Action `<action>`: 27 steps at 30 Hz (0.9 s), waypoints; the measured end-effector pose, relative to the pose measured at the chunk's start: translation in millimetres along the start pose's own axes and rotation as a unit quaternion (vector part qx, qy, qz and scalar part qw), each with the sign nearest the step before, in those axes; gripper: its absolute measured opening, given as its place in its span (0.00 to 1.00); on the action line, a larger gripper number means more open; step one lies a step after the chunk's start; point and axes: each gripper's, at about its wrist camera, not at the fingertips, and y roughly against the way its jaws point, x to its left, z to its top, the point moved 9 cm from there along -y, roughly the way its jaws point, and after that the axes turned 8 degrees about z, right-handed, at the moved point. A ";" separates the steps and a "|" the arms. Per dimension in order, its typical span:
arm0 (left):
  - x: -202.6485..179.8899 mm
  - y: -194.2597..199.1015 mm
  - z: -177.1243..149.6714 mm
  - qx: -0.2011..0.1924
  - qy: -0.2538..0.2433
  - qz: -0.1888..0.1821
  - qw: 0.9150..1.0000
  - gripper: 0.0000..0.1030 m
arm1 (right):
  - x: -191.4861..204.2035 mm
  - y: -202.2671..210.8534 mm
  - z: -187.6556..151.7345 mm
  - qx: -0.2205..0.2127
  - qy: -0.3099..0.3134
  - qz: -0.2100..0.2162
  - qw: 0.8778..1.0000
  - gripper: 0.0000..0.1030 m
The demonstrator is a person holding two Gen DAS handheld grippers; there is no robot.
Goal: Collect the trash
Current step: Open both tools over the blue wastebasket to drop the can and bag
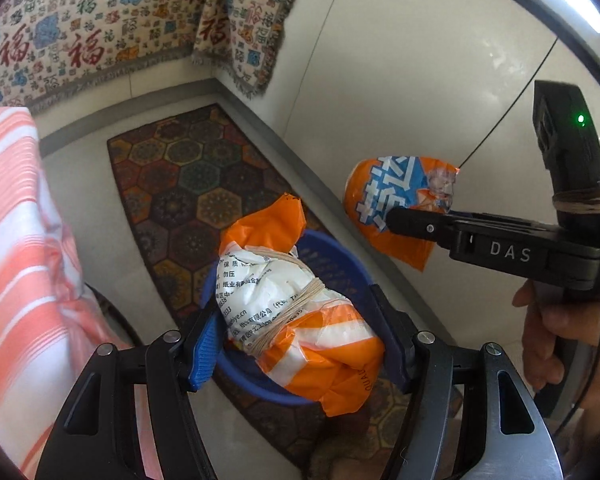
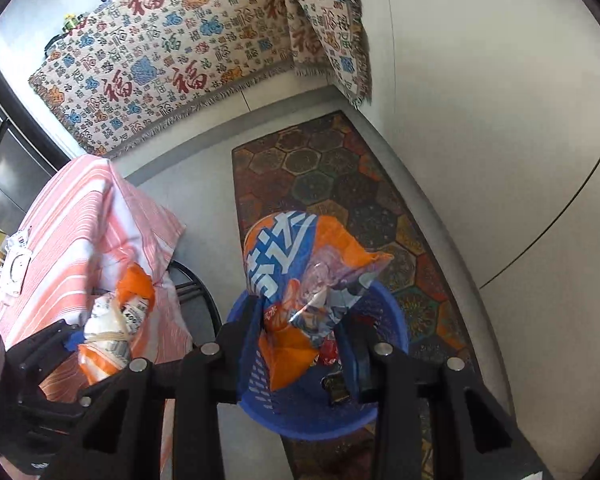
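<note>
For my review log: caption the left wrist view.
Left gripper holds string-tied packet over blue basket; right gripper holds snack bag.

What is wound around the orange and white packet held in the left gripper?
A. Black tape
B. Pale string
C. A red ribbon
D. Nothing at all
B. In the left wrist view, the orange and white packet sits between the fingers of the left gripper above the blue basket, and several turns of pale string cross its middle.
</note>
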 end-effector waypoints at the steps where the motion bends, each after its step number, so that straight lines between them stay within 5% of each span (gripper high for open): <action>1: -2.1 -5.8 0.3 0.003 -0.003 0.000 1.000 0.66 | -3.9 -2.9 -0.9 0.004 -0.004 -0.002 1.000 0.35; 6: -11.8 -21.7 -4.1 0.013 -0.018 -0.001 1.000 0.69 | -17.2 -12.2 -3.1 0.008 -0.022 0.000 1.000 0.38; 10: -10.9 -36.7 -4.4 0.019 -0.017 0.002 1.000 0.81 | -25.2 -18.4 -4.4 0.001 -0.050 0.018 0.999 0.43; 15: -5.0 -30.2 -5.6 0.021 0.004 0.000 1.000 0.81 | -28.7 -10.7 2.2 -0.015 -0.053 0.012 0.998 0.44; 27: 43.9 126.0 -41.3 -0.058 0.012 0.047 0.997 0.90 | 21.6 45.9 34.4 -0.125 0.018 -0.023 0.992 0.57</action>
